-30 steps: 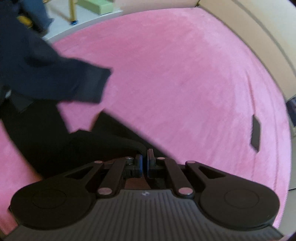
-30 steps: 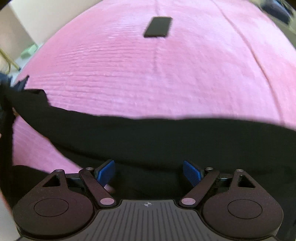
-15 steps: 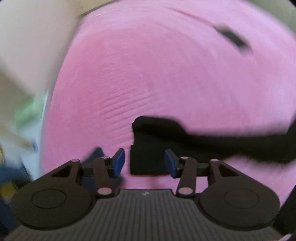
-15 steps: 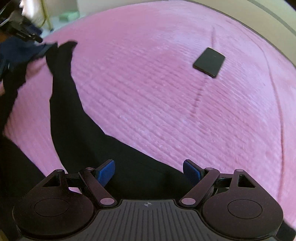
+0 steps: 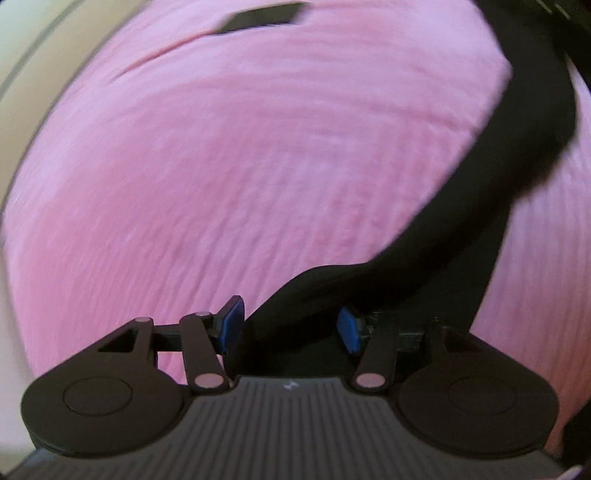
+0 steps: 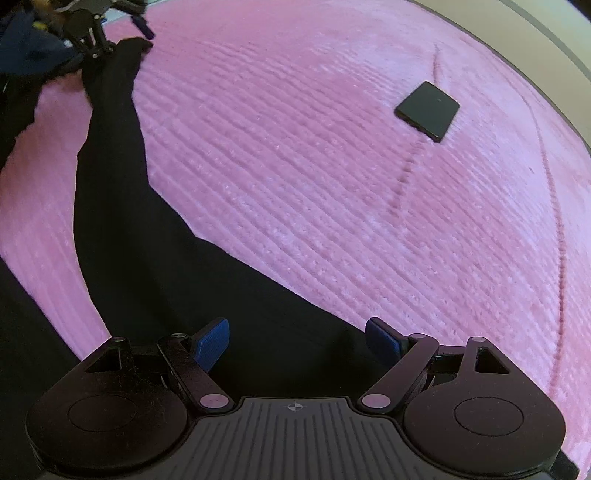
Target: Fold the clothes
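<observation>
A black garment (image 6: 155, 266) lies on the pink bedcover (image 6: 332, 184), with one long sleeve (image 6: 107, 122) stretched away toward the far left. My left gripper (image 5: 291, 328) is open; the sleeve's end (image 5: 295, 295) lies between its blue pads (image 5: 232, 325) without being pressed. In the right wrist view the left gripper (image 6: 125, 31) hovers at that sleeve end. My right gripper (image 6: 298, 341) stands wide open just over the garment's body, and its pads grip nothing.
A flat black phone-like slab (image 6: 427, 110) lies on the bedcover to the far right, and shows blurred (image 5: 262, 16) in the left wrist view. A dark blue cloth (image 6: 22, 48) sits at the far left edge. A beige wall (image 6: 554, 22) borders the bed.
The left gripper went from shut on the black cloth to open, rolled over and came down; the sleeve now rests on the cover. The right gripper stayed open and its view turned.
</observation>
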A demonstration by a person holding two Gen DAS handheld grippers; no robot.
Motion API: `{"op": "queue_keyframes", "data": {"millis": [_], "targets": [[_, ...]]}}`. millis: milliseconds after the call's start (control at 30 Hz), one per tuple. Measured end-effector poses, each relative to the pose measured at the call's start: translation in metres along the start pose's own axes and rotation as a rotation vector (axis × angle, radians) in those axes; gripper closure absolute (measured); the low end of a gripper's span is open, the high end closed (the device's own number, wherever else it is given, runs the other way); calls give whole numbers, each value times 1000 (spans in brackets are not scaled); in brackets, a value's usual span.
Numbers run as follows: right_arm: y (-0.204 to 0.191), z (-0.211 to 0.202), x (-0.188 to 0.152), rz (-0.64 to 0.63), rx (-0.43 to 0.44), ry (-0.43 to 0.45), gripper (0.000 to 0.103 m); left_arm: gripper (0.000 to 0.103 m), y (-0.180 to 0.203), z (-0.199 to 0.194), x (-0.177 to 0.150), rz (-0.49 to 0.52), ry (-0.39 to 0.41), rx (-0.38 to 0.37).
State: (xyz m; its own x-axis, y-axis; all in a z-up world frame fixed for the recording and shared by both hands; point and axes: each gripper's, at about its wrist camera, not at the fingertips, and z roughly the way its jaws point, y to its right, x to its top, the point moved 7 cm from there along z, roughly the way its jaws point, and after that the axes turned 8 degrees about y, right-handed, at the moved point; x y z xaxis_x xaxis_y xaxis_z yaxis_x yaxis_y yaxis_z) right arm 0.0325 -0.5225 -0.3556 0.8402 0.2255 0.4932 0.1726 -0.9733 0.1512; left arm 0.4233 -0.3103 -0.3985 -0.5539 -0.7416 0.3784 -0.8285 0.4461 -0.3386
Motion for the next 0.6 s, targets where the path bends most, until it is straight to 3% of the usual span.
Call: {"op": "queue_keyframes", "data": {"millis": [33, 133, 167, 200, 333, 400, 500, 600], "targets": [[0, 0, 0, -9, -6, -2, 19, 53, 3, 5, 1, 46, -4, -14], [7, -3, -3, -2, -29, -11, 19, 80, 3, 6, 2, 54, -39, -51], [10, -5, -4, 5, -37, -12, 19, 94, 2, 4, 3, 46, -50, -55], [13, -7, -5, 9, -46, -14, 19, 99, 1, 3, 4, 38, -62, -59], [35, -15, -12, 10, -74, -19, 19, 100, -27, -37, -1, -242, -85, -34], [48, -16, -15, 7, -81, -24, 19, 100, -39, -58, -12, -396, -163, -22], [67, -9, -14, -35, -85, -32, 19, 100, -31, -75, -21, -459, -242, -59], [84, 4, -13, -66, -90, -34, 19, 100, -21, -72, -20, -439, -274, -41]]}}
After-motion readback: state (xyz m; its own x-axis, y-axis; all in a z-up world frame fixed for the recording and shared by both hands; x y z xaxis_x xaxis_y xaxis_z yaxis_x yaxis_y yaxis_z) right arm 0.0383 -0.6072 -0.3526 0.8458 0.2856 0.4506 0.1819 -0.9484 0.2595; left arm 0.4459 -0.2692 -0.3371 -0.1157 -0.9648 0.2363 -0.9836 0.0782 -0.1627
